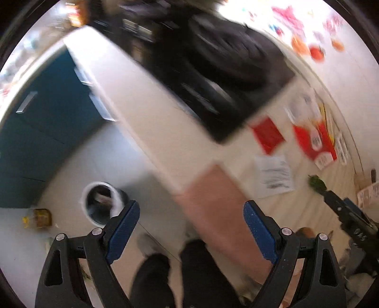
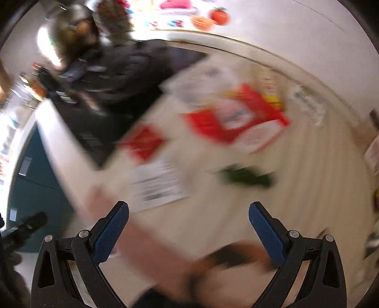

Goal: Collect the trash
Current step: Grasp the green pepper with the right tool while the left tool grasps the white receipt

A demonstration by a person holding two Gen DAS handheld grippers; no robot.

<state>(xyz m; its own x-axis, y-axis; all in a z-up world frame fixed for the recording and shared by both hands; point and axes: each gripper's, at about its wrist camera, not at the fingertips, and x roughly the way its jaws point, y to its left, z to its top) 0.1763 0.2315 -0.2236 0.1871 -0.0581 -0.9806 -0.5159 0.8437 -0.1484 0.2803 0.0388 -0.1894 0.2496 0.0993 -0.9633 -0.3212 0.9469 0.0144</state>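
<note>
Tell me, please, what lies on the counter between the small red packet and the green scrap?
A white printed paper sheet lies between the small red packet and the green scrap, clearest in the left wrist view.

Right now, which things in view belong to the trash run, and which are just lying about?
Belongs to the job:
- trash bin on the floor
- red wrapper on the counter
- red and white box
- printed paper sheet
- green scrap

Just lying about:
- black stovetop
- teal cabinet doors
- tomato and orange bowl on the far worktop
</note>
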